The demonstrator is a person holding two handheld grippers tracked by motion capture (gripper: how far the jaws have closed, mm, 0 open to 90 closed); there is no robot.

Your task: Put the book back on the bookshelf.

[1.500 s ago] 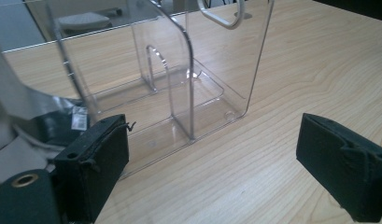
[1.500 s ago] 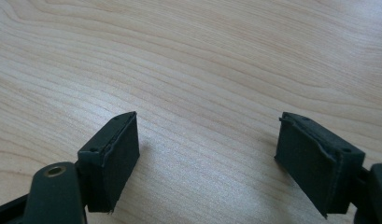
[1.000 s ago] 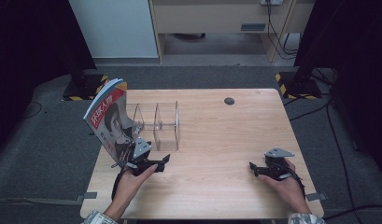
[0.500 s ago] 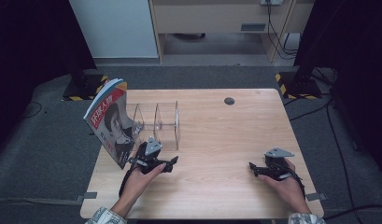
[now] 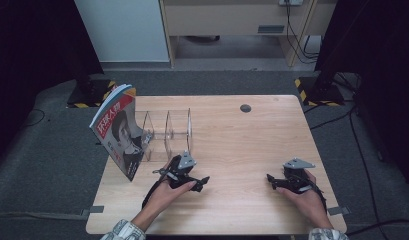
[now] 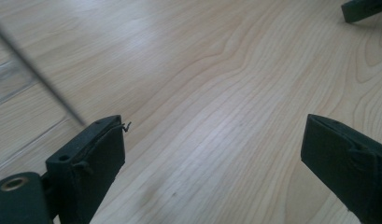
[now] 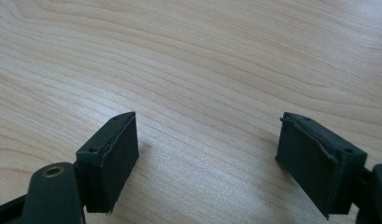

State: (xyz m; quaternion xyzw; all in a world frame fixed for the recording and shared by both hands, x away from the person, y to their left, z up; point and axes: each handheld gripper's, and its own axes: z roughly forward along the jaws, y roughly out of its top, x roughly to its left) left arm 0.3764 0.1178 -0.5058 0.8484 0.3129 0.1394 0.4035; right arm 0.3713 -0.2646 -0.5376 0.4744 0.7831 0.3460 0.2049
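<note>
Magazine [image 5: 118, 131] upright at 9 o'clock end of clear divider rack [image 5: 168, 131], on surface [image 5: 252, 145]. Judged light, floppy, glossy; grip at spine. Left hand-held gripper [image 5: 198, 182] and right hand-held gripper [image 5: 273, 181]: jaws apart, empty.

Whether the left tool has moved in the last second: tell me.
Yes. The left tool has drawn away from the magazine and to the right along the clear rack's front edge, toward the table's middle.
</note>
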